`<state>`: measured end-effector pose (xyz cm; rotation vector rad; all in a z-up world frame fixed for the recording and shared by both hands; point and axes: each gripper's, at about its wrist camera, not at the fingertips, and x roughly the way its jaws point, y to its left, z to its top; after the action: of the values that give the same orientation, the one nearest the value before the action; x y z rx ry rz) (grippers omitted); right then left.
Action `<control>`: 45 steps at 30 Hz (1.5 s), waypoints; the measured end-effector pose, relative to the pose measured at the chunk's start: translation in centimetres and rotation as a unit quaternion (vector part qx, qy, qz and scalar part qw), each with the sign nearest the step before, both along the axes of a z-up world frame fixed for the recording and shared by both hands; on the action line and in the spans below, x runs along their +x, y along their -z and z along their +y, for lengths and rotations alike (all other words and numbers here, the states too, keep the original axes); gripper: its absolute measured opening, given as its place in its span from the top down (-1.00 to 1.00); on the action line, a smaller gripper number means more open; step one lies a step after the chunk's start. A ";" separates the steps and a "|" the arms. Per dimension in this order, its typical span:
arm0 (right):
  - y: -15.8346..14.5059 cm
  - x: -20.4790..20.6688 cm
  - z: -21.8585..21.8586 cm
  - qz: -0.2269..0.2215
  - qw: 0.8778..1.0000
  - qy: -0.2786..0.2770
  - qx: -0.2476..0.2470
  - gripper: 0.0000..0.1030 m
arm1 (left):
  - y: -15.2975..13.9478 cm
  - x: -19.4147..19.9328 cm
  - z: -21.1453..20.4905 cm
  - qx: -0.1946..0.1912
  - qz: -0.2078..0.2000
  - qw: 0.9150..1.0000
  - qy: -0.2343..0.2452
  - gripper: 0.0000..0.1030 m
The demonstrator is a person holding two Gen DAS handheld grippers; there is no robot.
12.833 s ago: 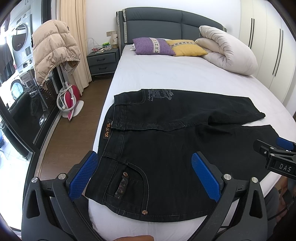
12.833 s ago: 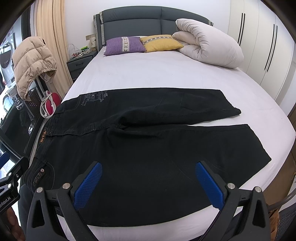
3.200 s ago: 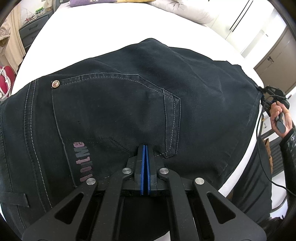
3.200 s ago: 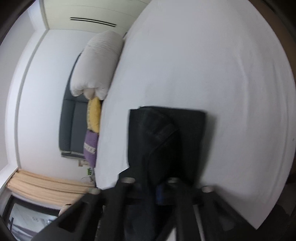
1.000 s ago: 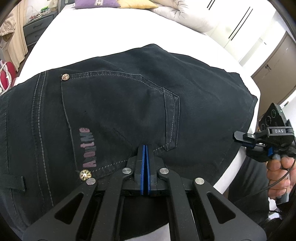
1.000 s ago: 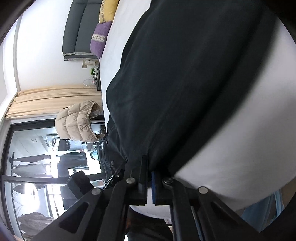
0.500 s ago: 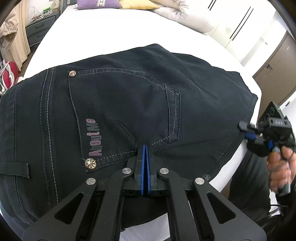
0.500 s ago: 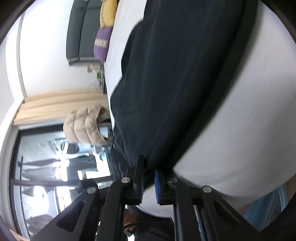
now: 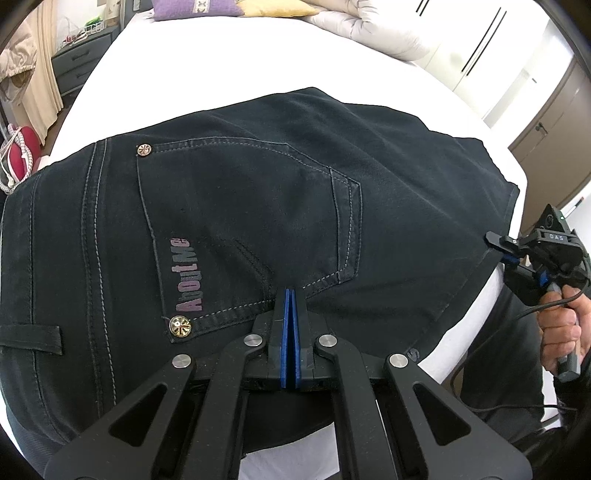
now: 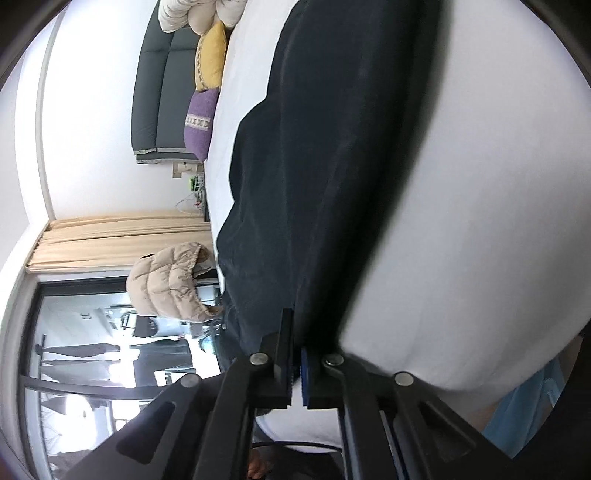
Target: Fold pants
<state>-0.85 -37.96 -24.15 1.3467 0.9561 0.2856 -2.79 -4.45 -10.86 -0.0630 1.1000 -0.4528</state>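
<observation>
Black pants lie folded on the white bed, back pocket with pink lettering facing up. My left gripper is shut, its blue pads together over the cloth just below the pocket, and no cloth shows between them. A hand holds my right gripper at the right-hand edge of the pants. In the rolled right wrist view the pants run away from my right gripper. Its jaws are closing on the hem edge, which sits between the tips with only a thin slit left.
Purple and yellow pillows and a rolled duvet lie at the head of the bed. A dark nightstand stands to the left and white wardrobes to the right. A beige puffer jacket hangs by the window.
The pants slid slightly rightward under the still left gripper. The right gripper shifted along the right hem, spread its jaws a little, then narrowed them again, and its view rolled.
</observation>
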 end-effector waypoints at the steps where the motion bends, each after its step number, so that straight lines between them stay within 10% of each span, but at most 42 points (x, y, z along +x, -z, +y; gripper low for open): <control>1: -0.1 -0.1 -0.2 0.006 1.000 -0.004 0.007 0.80 | -0.1 0.0 0.0 -0.003 0.001 1.000 -0.003 0.97; 5: -3.2 -0.8 -2.0 0.002 0.998 -0.016 -0.063 0.35 | -1.5 0.0 -0.4 -0.003 -0.008 1.000 -0.009 0.97; 10: -9.2 -0.5 -6.5 -0.035 0.983 0.016 -0.181 0.36 | -3.6 1.1 -2.6 -0.025 -0.037 0.999 0.002 0.97; 14: -10.2 4.3 -5.2 -0.073 0.985 -0.040 -0.154 0.63 | -3.4 3.8 -4.7 -0.016 -0.032 0.999 0.006 0.97; 21: -1.9 13.1 2.5 -0.006 0.987 -0.143 -0.069 0.98 | 0.2 6.7 -5.0 -0.003 0.016 1.000 -0.008 0.97; 31: 0.7 14.5 -11.4 0.012 0.997 0.053 -0.059 1.00 | 1.4 7.3 -4.4 -0.016 0.021 1.000 -0.009 0.98; 39: -2.0 10.9 -25.8 0.045 0.953 0.253 -0.160 1.00 | 1.5 6.6 -3.9 -0.019 0.014 1.000 -0.010 0.98; 42: -5.3 8.7 -26.1 0.016 0.948 0.254 -0.189 0.90 | 0.5 5.4 -3.1 -0.011 0.012 1.000 -0.022 0.97; 45: -6.4 7.7 -21.1 -0.035 0.972 0.162 -0.167 0.90 | -2.6 5.2 -4.9 -0.025 -0.020 0.999 -0.011 0.97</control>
<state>6.88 -59.02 -17.80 1.1501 0.6756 -0.0761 2.42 -9.32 -8.25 -0.1091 1.0487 -0.4593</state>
